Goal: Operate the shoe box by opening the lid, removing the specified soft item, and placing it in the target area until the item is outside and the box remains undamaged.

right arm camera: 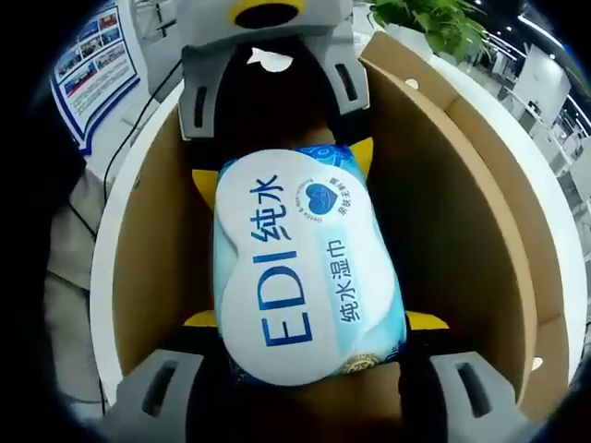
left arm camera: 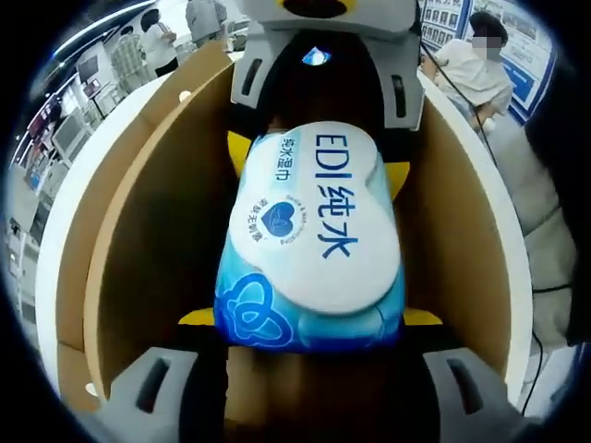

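Observation:
A soft blue-and-white wet-wipes pack [left arm camera: 314, 231] printed "EDI" lies lengthwise inside the open shoe box [left arm camera: 148, 231], which has brown cardboard walls and white outer edges. My left gripper [left arm camera: 309, 318] has its yellow-tipped fingers [left arm camera: 199, 317] pressed on the near end of the pack. The right gripper [left arm camera: 319, 157] faces it, holding the far end. In the right gripper view the same pack [right arm camera: 295, 268] sits between my right gripper [right arm camera: 314, 320] and the opposing left gripper [right arm camera: 282, 164], inside the box [right arm camera: 462, 212].
The box walls rise close on both sides of the pack. A seated person [left arm camera: 476, 65] and standing people [left arm camera: 157, 37] are beyond the box. A green plant [right arm camera: 434, 18] and a wall poster [right arm camera: 92, 65] lie behind it.

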`<state>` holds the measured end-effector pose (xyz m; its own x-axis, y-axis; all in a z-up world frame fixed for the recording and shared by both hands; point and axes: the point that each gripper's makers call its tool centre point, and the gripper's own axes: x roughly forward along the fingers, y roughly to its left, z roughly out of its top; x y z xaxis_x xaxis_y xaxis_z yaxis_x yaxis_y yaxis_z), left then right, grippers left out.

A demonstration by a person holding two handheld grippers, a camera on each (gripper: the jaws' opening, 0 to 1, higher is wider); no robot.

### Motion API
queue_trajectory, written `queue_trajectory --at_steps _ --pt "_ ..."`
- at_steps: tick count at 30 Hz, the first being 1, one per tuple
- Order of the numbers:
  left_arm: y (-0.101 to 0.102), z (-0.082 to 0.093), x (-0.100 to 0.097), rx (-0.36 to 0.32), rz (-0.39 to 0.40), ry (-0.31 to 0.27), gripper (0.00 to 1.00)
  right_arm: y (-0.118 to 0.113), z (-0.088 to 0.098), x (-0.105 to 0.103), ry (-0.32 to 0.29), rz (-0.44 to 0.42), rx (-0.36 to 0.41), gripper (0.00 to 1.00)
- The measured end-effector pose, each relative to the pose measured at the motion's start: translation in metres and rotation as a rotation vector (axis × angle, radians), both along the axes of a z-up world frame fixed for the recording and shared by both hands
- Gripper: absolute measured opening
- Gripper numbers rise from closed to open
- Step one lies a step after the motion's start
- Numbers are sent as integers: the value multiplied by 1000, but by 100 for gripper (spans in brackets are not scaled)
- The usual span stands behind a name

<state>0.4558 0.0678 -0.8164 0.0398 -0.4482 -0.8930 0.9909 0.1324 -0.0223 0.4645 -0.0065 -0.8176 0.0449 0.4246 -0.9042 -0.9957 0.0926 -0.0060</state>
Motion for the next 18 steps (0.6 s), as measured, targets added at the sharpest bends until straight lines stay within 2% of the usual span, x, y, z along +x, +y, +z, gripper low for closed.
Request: queue_trajectory --at_steps 10,18 --pt "-3 18 0 -16 15 -16 71 -2 20 1 -31 23 7 70" --pt "1 39 3 -34 27 -45 72 2 41 6 -60 40 21 69"
